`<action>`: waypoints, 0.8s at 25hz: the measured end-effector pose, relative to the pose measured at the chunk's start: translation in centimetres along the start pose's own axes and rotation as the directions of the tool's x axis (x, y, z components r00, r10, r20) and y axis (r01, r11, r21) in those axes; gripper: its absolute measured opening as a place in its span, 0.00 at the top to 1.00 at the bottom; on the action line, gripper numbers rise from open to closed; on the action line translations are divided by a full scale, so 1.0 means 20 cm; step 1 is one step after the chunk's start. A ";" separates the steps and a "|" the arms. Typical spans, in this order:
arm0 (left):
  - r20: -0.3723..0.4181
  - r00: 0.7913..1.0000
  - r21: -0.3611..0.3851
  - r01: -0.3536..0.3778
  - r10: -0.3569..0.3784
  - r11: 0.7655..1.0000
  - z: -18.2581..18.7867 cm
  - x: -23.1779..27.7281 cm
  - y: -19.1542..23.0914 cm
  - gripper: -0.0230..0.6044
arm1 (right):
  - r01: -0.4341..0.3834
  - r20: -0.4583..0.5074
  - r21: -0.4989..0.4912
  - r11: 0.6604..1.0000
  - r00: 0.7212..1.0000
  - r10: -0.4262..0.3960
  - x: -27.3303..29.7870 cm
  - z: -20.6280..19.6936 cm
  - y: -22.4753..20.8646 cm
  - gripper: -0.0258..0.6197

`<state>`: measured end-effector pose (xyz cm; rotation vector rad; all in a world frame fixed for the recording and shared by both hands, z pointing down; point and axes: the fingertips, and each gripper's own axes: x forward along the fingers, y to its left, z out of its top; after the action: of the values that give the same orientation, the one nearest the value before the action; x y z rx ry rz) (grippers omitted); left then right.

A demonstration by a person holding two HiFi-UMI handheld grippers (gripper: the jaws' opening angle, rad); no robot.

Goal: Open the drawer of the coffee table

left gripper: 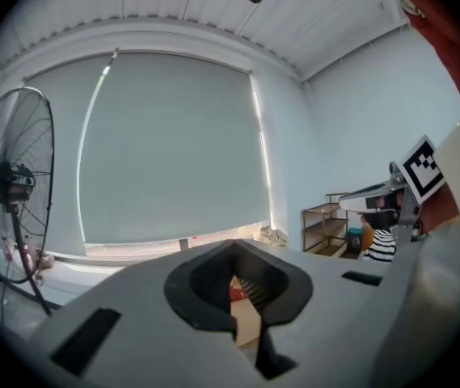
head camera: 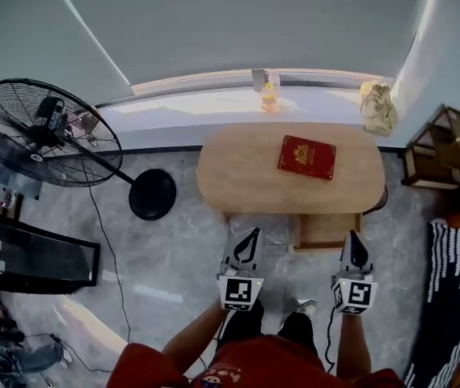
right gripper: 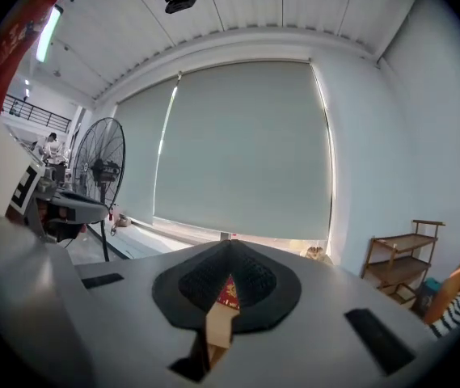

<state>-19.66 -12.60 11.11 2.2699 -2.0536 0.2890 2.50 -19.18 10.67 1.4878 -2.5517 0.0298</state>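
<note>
The oval wooden coffee table (head camera: pixel 246 168) stands before the window with a red book (head camera: pixel 306 157) on top. A wooden drawer (head camera: pixel 327 231) sticks out from its near edge on the right. My left gripper (head camera: pixel 251 234) and right gripper (head camera: pixel 354 238) are held side by side above the floor, short of the table and pointing at it, touching nothing. Both are shut and empty. In the left gripper view the jaws (left gripper: pixel 232 243) meet at their tips; in the right gripper view the jaws (right gripper: pixel 230 242) do too, and the red book (right gripper: pixel 228 293) shows through the pad gap.
A big black floor fan (head camera: pixel 44 132) with a round base (head camera: pixel 152 194) stands left of the table. A bottle (head camera: pixel 269 95) and a bag (head camera: pixel 377 107) sit on the window sill. A wooden shelf (head camera: pixel 448 148) is at the right, a black screen (head camera: pixel 35 257) at the left.
</note>
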 end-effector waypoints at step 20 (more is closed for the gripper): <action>0.316 0.944 0.124 -0.140 0.095 0.982 0.76 -0.27 0.38 0.95 | -0.020 0.194 -0.003 1.000 0.981 0.020 0.03 0.78 0.20 0.96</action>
<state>-26.25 -10.80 -5.36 2.4120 -2.3994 0.0936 -3.59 -19.40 -4.16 1.5336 -2.7166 -0.1200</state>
